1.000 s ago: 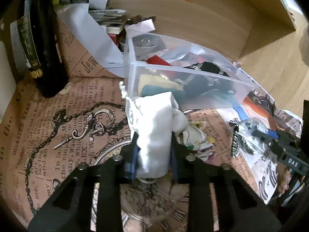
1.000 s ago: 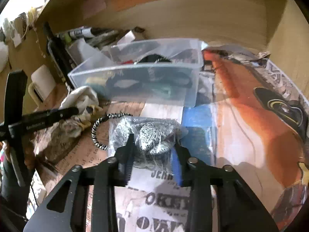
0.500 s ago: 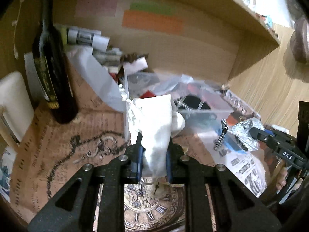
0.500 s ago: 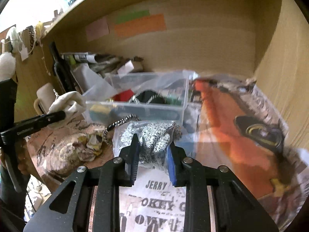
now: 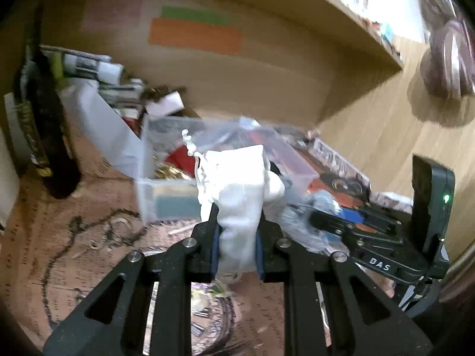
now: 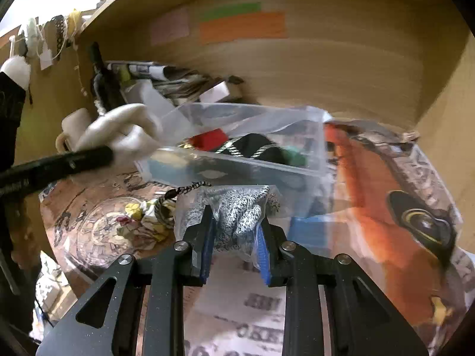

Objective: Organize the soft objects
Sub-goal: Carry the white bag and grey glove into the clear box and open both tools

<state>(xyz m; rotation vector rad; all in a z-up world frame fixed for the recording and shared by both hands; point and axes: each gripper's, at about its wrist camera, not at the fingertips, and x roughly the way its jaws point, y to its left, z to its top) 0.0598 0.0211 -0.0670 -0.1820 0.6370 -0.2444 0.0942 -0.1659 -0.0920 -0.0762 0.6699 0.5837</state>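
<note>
My left gripper (image 5: 237,207) is shut on a white cloth pouch (image 5: 240,184) and holds it up in front of the clear plastic box (image 5: 166,195). The pouch also shows in the right wrist view (image 6: 118,132). My right gripper (image 6: 236,216) is shut on a clear bag of black-and-white speckled fabric (image 6: 237,210), held above the table just before the clear box (image 6: 314,160). The box holds several soft items, red, black and teal. A crumpled floral cloth (image 6: 139,219) lies on the table to the left.
A dark wine bottle (image 5: 38,124) stands at the left, next to a white mug (image 6: 71,130). Rolled papers and clutter (image 5: 98,68) lie behind the box. A shelf back wall with coloured sticky notes (image 5: 193,34) closes the rear. Printed paper (image 6: 386,207) covers the table.
Both grippers have lifted their loads off the table and moved up toward the clear box. The two grippers have come closer together.
</note>
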